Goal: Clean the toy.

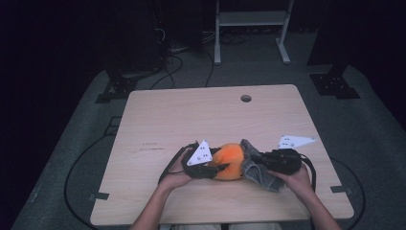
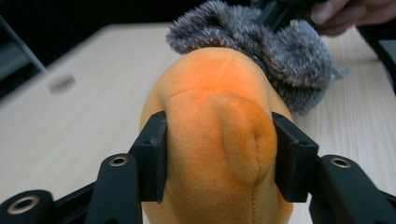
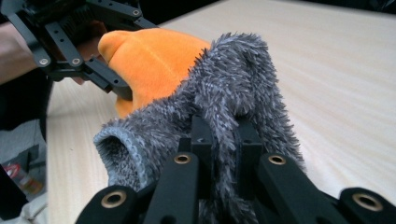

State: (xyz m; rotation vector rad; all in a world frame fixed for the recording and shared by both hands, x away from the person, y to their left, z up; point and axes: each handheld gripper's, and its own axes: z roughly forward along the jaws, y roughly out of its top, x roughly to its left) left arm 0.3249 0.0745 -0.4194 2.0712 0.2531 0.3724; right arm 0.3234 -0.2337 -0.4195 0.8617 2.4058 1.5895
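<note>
An orange plush toy (image 2: 212,140) is clamped between the pads of the left gripper (image 2: 219,156), whose jaws press into both of its sides. A grey fuzzy cloth (image 3: 210,116) is draped against the toy's far end and is pinched tightly by the closed jaws of the right gripper (image 3: 223,140). Both are held just above the wooden table (image 1: 191,115), near its front edge, between the two grippers.

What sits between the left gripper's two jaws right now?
The orange plush toy fills the gap in the left gripper view; both pads of the left gripper press into its sides.
</note>
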